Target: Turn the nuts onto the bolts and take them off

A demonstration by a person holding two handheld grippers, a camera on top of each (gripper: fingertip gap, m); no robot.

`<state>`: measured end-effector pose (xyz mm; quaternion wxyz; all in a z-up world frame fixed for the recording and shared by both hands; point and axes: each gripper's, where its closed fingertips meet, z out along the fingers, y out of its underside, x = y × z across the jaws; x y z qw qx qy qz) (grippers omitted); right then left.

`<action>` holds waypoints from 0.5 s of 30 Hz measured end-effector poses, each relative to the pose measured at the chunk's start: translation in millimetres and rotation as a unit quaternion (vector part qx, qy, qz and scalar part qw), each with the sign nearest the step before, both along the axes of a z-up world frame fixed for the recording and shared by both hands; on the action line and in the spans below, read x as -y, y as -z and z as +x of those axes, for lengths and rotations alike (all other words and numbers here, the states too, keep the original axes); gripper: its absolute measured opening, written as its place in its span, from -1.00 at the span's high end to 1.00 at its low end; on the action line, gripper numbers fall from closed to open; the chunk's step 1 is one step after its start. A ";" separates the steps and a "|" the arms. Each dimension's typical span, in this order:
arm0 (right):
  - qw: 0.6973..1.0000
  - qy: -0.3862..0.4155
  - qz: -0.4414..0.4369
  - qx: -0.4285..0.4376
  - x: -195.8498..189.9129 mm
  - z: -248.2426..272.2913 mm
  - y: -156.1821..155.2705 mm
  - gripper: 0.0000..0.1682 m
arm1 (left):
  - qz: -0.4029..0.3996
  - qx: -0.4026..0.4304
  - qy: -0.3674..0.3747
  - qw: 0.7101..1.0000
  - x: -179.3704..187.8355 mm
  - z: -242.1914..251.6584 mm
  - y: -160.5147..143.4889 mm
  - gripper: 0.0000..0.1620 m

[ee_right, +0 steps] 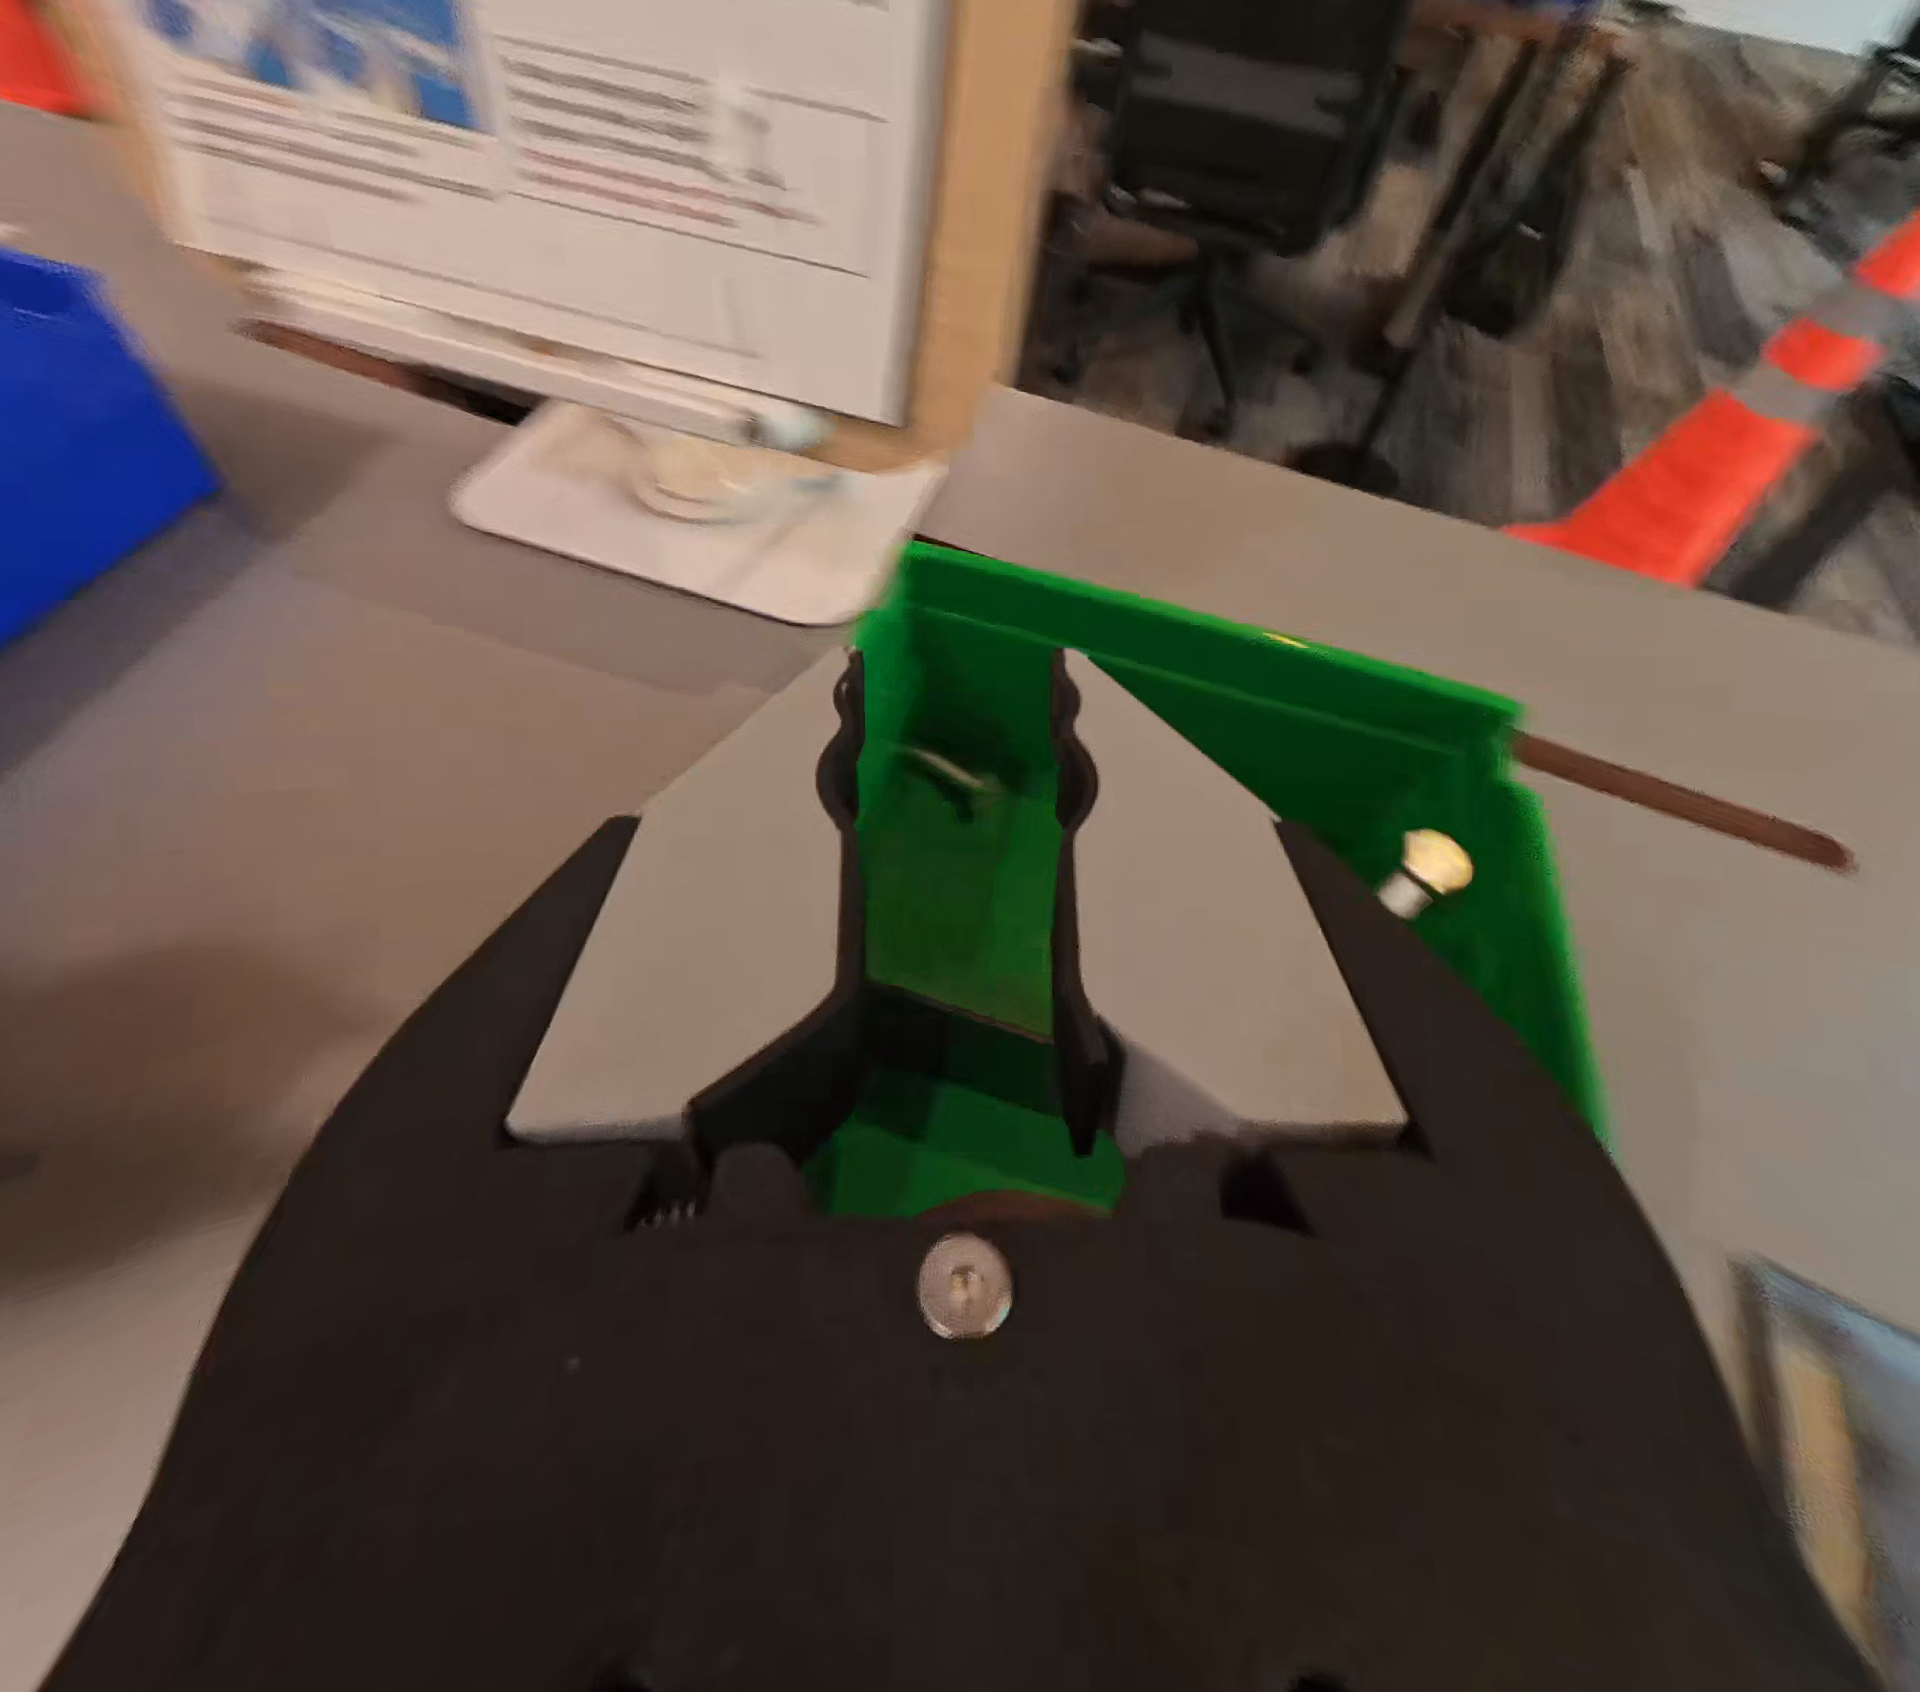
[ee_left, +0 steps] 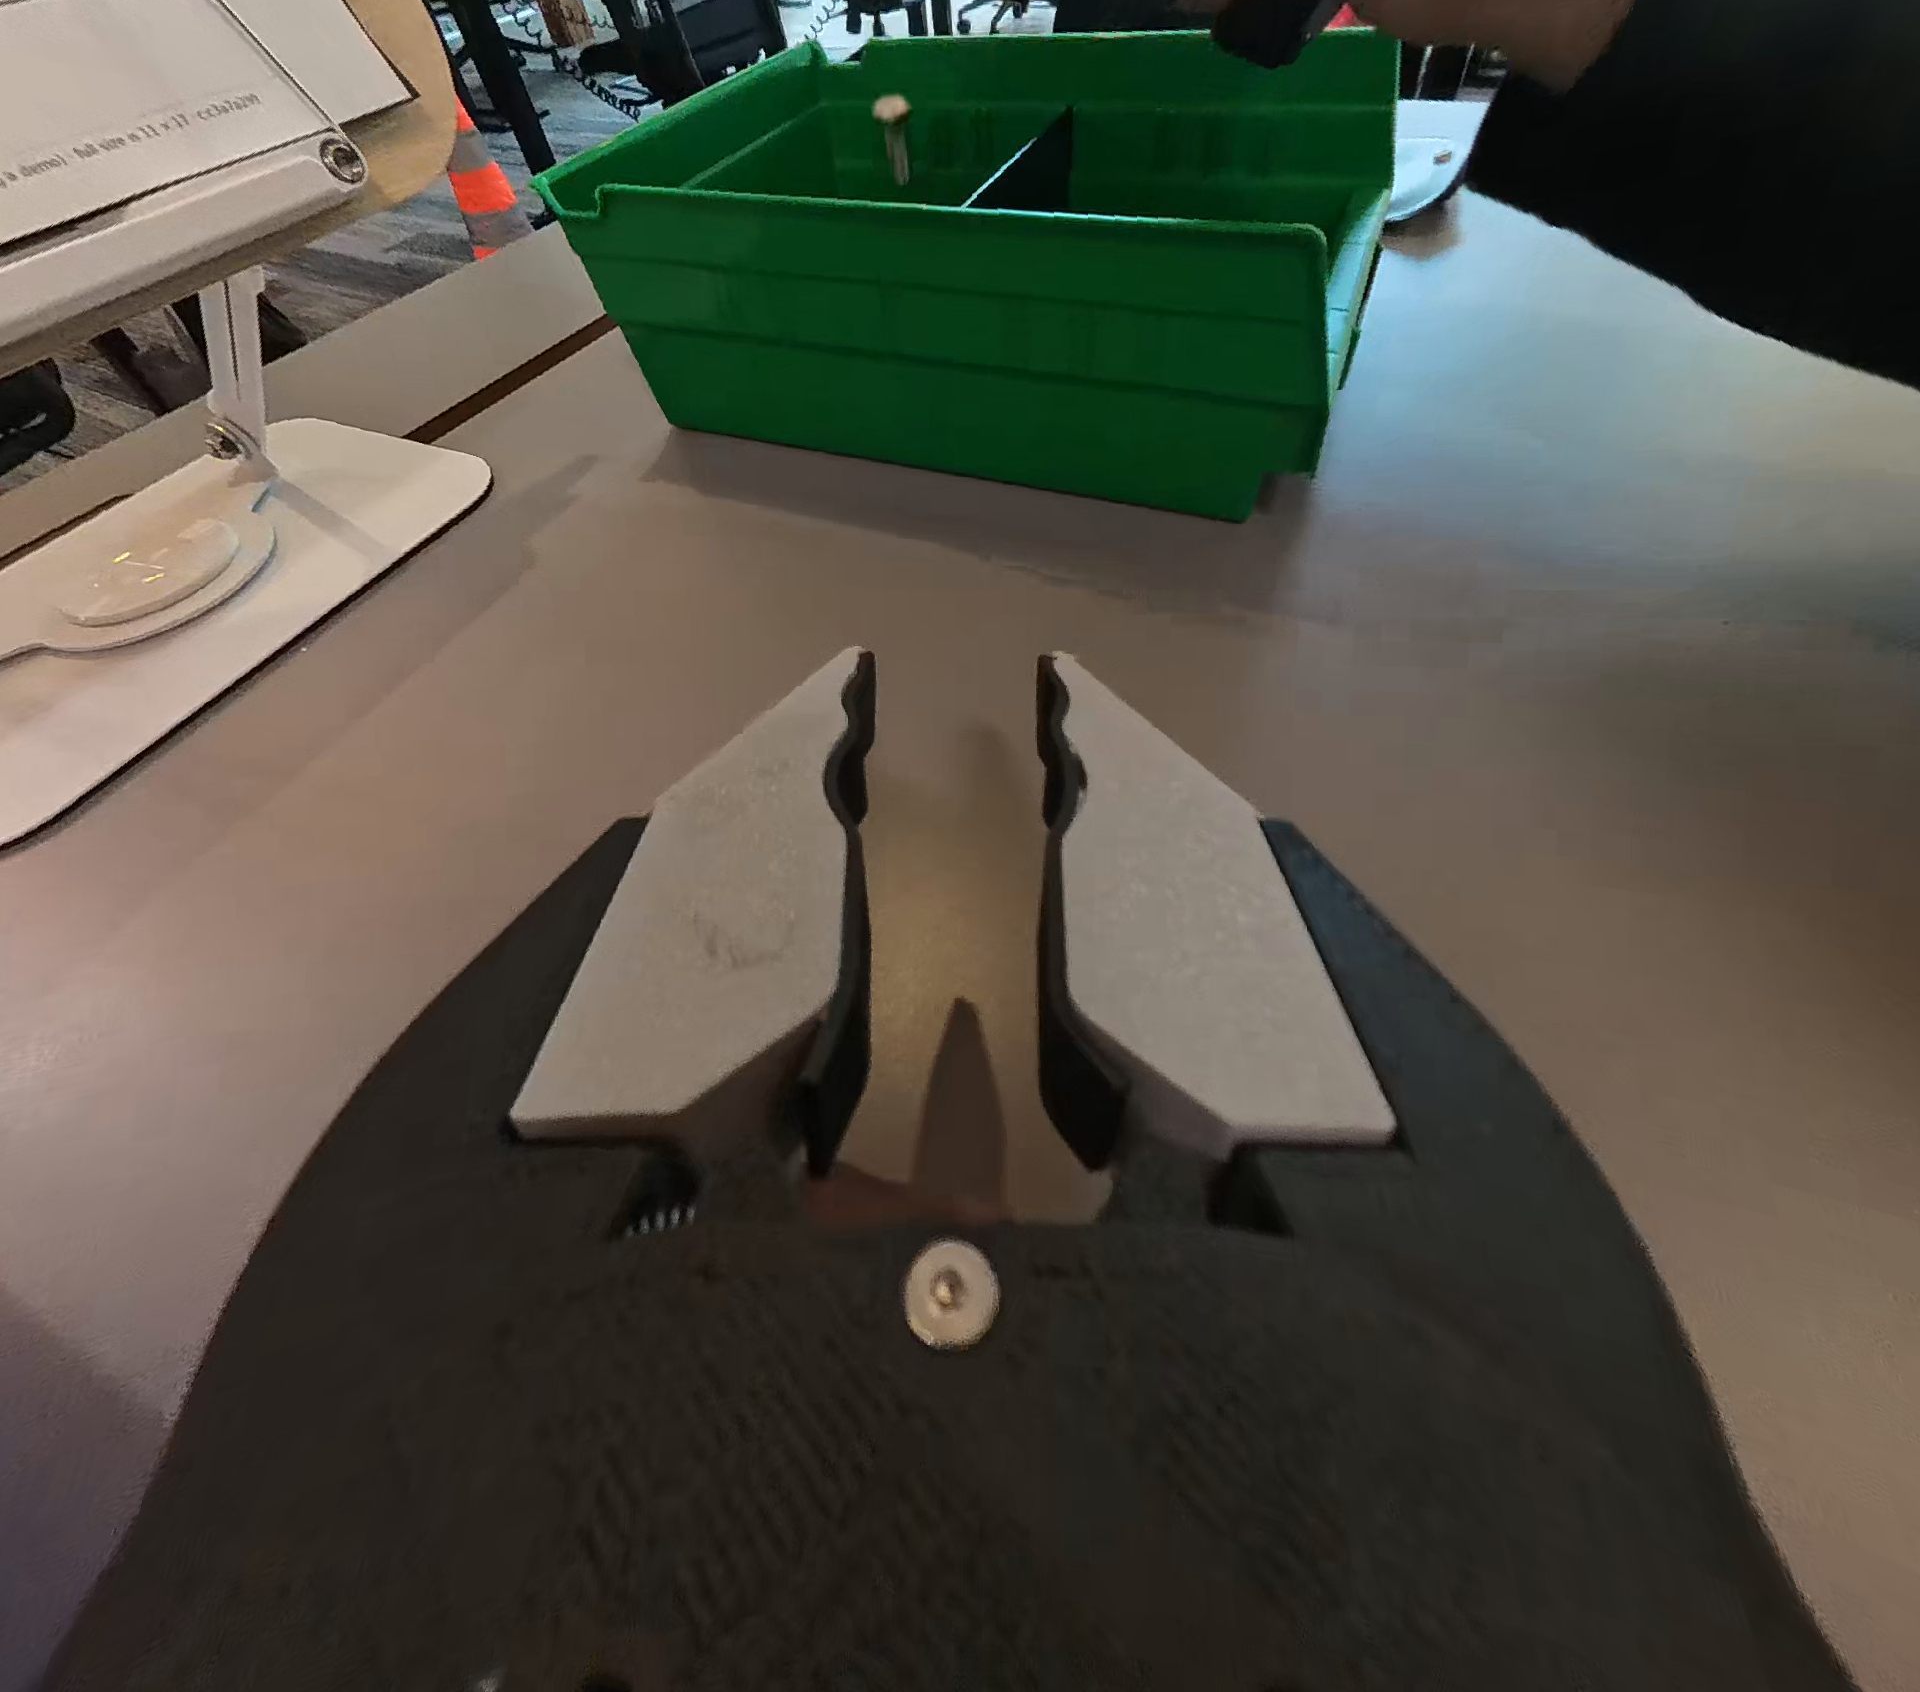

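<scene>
Left tool (jaws apart, empty) sits on bare desk, green bin at 12 o'clock; right tool, jaws apart, hangs above the bin's bolt.

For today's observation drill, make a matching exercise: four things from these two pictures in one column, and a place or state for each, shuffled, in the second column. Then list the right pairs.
Things
1. left gripper
2. right gripper
3. green bin
4. bolt

Places or states
A. leaning inside the bin, head up
B. open, above the bin
C. on the grey table, black divider inside
D. open, low over bare table

Pairs: 1-D, 2-B, 3-C, 4-A
</scene>
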<state>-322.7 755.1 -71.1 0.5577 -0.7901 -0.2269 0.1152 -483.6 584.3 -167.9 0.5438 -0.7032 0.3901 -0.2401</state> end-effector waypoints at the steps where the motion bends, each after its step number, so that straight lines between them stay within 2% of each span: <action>1: 0.999 -0.038 0.002 -0.010 14.3 -23.6 -5.4 0.58 | -0.002 -0.001 0.000 1.000 0.0 0.5 1.2 0.64; 4: 0.988 -0.144 0.008 -0.045 61.0 -98.1 -11.3 0.53 | 0.000 -0.009 -0.001 1.000 -0.6 1.5 4.9 0.65; 6: 0.980 -0.189 0.013 -0.053 84.5 -139.4 -2.4 0.53 | 0.006 -0.013 -0.008 1.000 -2.9 -0.7 5.3 0.65; 12: 0.971 -0.214 0.014 -0.109 98.0 -199.1 39.8 0.52 | -0.003 0.028 -0.012 1.000 -5.4 -7.7 -6.3 0.66; 15: 0.966 -0.235 0.018 -0.107 103.6 -208.9 60.3 0.49 | -0.041 0.024 -0.006 0.999 -4.7 -5.4 3.2 0.65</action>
